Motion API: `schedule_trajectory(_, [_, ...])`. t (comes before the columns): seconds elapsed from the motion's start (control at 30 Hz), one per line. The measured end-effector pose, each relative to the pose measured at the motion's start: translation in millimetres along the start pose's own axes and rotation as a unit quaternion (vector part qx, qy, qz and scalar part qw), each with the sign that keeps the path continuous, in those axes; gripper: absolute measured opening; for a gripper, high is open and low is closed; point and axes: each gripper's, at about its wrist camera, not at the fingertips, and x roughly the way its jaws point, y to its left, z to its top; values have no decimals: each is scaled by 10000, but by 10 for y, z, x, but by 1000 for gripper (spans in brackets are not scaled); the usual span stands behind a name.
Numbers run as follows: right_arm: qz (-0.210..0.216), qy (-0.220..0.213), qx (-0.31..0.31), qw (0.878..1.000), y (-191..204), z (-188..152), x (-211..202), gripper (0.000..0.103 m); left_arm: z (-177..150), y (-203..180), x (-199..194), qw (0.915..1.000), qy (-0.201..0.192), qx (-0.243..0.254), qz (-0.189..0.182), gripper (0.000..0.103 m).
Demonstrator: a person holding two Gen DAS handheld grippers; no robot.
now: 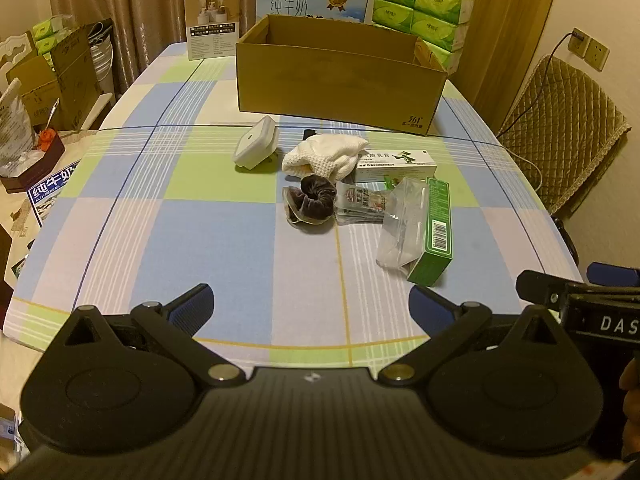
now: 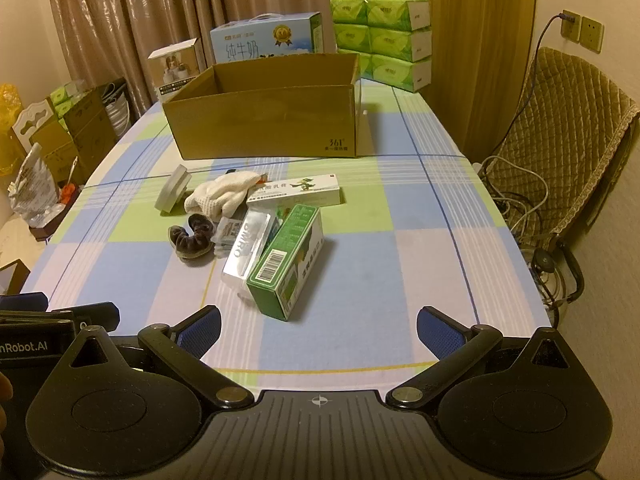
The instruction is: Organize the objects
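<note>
An open cardboard box (image 1: 340,88) (image 2: 264,124) stands at the far middle of the checked table. In front of it lies a loose pile: a white square device (image 1: 256,148) (image 2: 173,194), a white cloth (image 1: 324,156) (image 2: 224,194), a brown scrunchie (image 1: 312,200) (image 2: 192,240), a white ointment carton (image 1: 396,165) (image 2: 296,192), a clear plastic case (image 1: 402,224) (image 2: 248,252), and a green carton (image 1: 436,232) (image 2: 286,264). My left gripper (image 1: 310,308) and right gripper (image 2: 318,330) are both open and empty, near the table's front edge, short of the pile.
A milk carton box (image 1: 312,0), a small white box (image 1: 212,20) and stacked green tissue packs (image 1: 424,12) stand behind the cardboard box. A padded chair (image 2: 560,132) with cables is at the right. Boxes and bags crowd the left side (image 1: 52,80).
</note>
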Motion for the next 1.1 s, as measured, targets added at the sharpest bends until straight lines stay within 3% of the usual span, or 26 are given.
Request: schedule_trajectory(1.1, [30,74,-3,10000,1,-40,24,101,-26,28,16,9999,21,-133,19,102])
